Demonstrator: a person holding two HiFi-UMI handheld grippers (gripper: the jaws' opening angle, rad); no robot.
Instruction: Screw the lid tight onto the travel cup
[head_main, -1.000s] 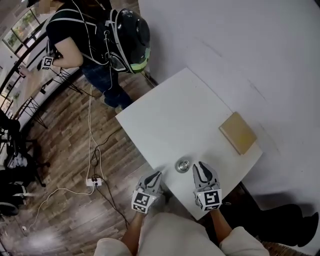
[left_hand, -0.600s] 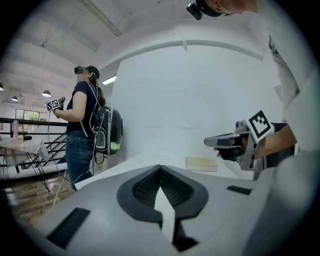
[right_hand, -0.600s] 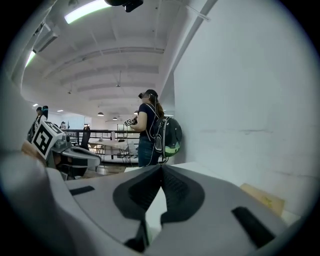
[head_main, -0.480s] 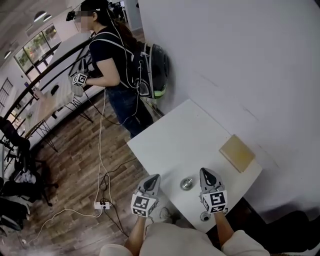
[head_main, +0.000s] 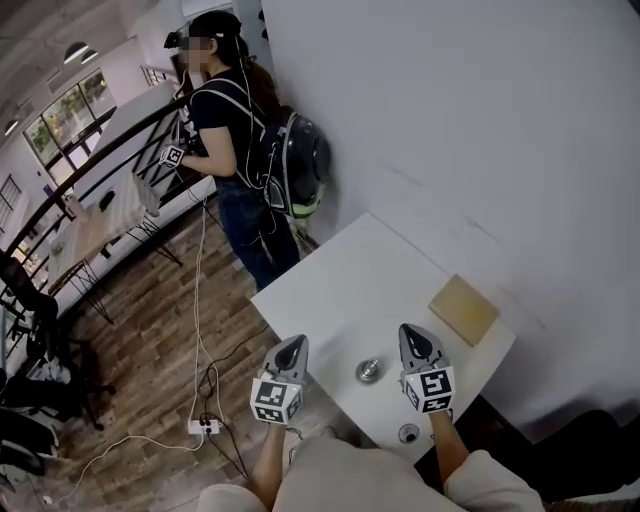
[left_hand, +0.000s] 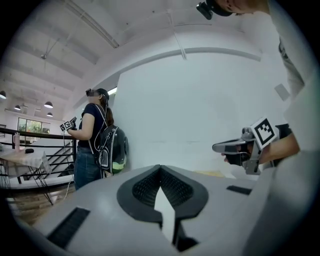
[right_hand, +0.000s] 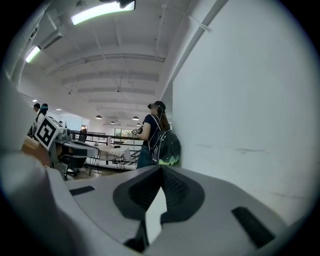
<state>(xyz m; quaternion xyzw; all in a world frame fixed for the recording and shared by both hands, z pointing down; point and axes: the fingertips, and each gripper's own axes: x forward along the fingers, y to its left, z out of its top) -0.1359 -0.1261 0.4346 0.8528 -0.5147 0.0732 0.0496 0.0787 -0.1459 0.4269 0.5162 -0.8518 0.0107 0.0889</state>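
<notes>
Both tools are pressed together with nothing between their jaws. The left tool (head_main: 290, 345) hangs in the air at the left edge of the white counter (head_main: 340, 280), the right tool (head_main: 411, 334) hangs above the counter, and neither touches anything. The metal cup (head_main: 369, 371) stands on the counter between the two, apart from both; a smaller round piece (head_main: 407, 433) lies at the near edge by the right arm, though whether it is the lid cannot be told, and a tan board (head_main: 463, 309) lies farther back.
</notes>
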